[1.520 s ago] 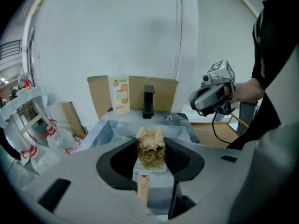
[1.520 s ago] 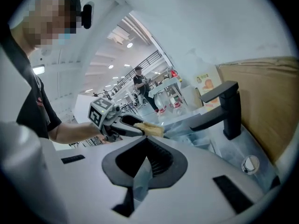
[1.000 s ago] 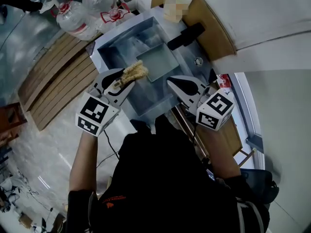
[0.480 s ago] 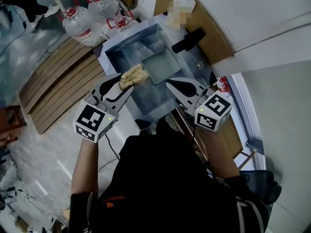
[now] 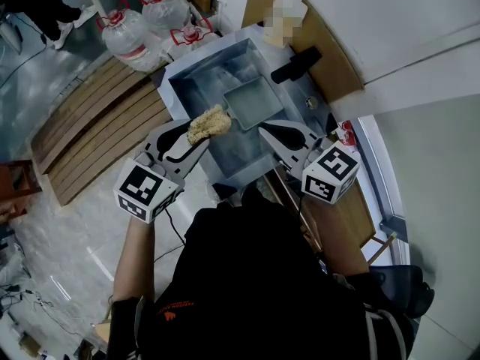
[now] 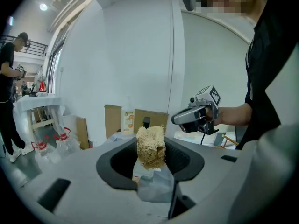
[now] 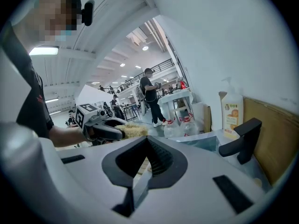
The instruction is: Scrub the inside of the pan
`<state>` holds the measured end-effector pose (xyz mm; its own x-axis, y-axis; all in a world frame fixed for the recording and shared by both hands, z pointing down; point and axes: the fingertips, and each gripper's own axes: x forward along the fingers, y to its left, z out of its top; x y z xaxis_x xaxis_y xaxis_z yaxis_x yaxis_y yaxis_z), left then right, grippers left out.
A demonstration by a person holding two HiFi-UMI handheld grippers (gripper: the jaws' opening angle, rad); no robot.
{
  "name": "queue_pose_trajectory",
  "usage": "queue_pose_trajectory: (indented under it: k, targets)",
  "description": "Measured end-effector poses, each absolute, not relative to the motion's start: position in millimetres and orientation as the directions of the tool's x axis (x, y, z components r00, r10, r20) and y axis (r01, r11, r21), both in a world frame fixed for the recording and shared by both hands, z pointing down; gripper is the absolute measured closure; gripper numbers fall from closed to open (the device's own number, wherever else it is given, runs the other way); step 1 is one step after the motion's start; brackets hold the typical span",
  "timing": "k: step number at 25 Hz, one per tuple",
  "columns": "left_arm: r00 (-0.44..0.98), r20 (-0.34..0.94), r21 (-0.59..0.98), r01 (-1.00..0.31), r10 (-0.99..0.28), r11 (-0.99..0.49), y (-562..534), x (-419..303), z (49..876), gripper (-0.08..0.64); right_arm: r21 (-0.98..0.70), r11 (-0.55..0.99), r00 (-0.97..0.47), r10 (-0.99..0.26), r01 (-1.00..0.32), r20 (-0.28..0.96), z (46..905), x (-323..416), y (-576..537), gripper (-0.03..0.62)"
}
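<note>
A square grey pan [image 5: 251, 103] lies in the metal sink [image 5: 196, 81]. A black bar [image 5: 296, 64] runs from its far corner over the counter; handle or tap, I cannot tell. My left gripper [image 5: 201, 132] hovers over the sink's near left rim, shut on a tan fibrous scrubber [image 5: 208, 124]. The left gripper view shows the scrubber [image 6: 150, 146] upright between the jaws of the left gripper [image 6: 150, 158]. My right gripper [image 5: 271, 135] hangs over the near right rim, shut and empty; its jaws meet at the tip of the right gripper [image 7: 147, 141].
Large water jugs [image 5: 131, 32] stand beyond the sink's left side, with wooden planks [image 5: 97, 118] beside them. A soap bottle [image 7: 232, 113] stands on the wooden counter [image 5: 330, 47] by the wall. A person [image 7: 150, 97] stands far off.
The view has shifted a little. Both grippers hold about the same places over the sink's near rim, the left one still gripping the scrubber.
</note>
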<state>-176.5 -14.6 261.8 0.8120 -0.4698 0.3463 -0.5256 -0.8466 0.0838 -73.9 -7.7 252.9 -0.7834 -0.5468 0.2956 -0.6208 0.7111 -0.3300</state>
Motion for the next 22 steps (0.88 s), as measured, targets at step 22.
queue_pose_trajectory:
  k: [22]
  targets:
    - [0.826,0.339,0.074,-0.500,-0.450,-0.863,-13.1,-170.6,257.4,0.385,-0.318,0.712,-0.779,-0.550,-0.626,0.301,254.9,-72.8,-10.4,0.588]
